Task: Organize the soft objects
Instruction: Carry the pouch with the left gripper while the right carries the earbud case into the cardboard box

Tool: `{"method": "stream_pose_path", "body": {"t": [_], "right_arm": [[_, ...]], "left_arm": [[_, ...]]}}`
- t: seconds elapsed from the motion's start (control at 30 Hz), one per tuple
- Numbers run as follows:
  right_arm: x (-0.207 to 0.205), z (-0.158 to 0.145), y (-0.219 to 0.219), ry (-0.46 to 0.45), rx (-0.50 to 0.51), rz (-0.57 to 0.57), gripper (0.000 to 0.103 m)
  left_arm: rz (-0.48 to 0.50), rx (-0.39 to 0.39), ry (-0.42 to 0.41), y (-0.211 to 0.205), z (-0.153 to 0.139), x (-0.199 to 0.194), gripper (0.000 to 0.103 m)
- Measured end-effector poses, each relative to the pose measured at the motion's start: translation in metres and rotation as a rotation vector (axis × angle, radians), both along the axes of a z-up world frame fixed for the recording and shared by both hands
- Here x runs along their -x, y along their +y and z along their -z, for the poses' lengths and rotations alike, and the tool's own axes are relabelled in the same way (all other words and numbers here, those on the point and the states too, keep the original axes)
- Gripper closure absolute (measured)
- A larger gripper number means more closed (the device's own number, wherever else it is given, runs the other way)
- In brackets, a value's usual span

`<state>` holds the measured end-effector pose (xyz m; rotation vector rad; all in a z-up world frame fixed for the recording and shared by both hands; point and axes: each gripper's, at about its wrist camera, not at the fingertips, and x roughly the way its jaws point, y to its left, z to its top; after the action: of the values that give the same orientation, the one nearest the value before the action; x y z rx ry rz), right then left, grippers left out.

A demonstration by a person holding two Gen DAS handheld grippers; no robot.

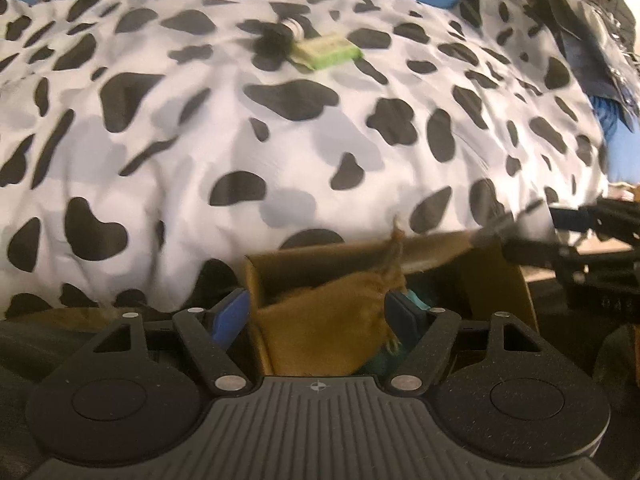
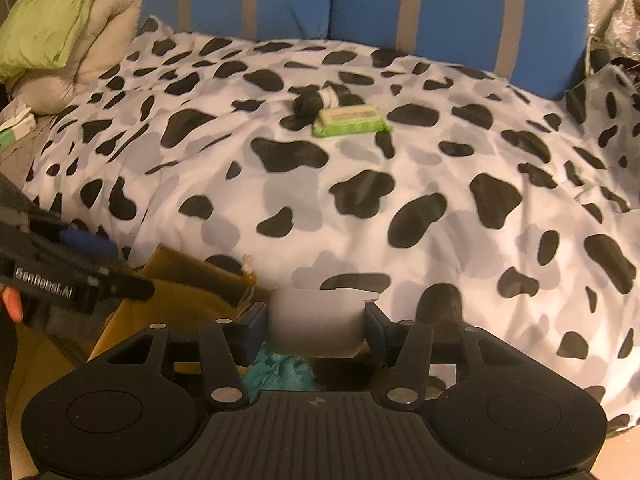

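My left tongs spread over brown cloth pouch; right tongs pinching pale blurred soft object. Green wipes pack far on cow-print bed cover.

The duvet is white with black blotches and paler grey ones — a cow-hide pattern. Behind it the cushions are bright blue with grey-beige vertical stripes. On the duvet lies a lime-green pack with a cream top panel, and just beside it a black bundle with a white band. At far left a pillow is yellow-green, against beige bedding. The box is brown cardboard; the cloth over its edge is mustard-brown — with a frayed tan fringe. Teal fluff shows below the right tongs, which are black with dark blue pads and hold a pale grey-white piece.
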<state>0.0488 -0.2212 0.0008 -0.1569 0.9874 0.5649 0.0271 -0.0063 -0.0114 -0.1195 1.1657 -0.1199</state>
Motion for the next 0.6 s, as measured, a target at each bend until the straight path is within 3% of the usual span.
{"method": "stream_pose_path", "body": {"t": [0.1, 0.17, 0.33, 0.6], "right_arm": [[-0.001, 0.006, 0.004, 0.052, 0.006, -0.027, 0.046], [-0.001, 0.012, 0.007, 0.074, 0.038, -0.035, 0.026], [0.000, 0.017, 0.012, 0.084, 0.084, -0.046, 0.009], [-0.002, 0.022, 0.015, 0.093, 0.132, -0.046, 0.000]], "left_arm": [[-0.020, -0.012, -0.004, 0.002, 0.000, -0.001, 0.030], [-0.030, -0.026, -0.005, 0.003, 0.000, -0.002, 0.030], [-0.057, -0.060, 0.018, 0.006, 0.003, -0.004, 0.030], [-0.055, -0.079, 0.033, 0.007, 0.006, -0.003, 0.030]]}}
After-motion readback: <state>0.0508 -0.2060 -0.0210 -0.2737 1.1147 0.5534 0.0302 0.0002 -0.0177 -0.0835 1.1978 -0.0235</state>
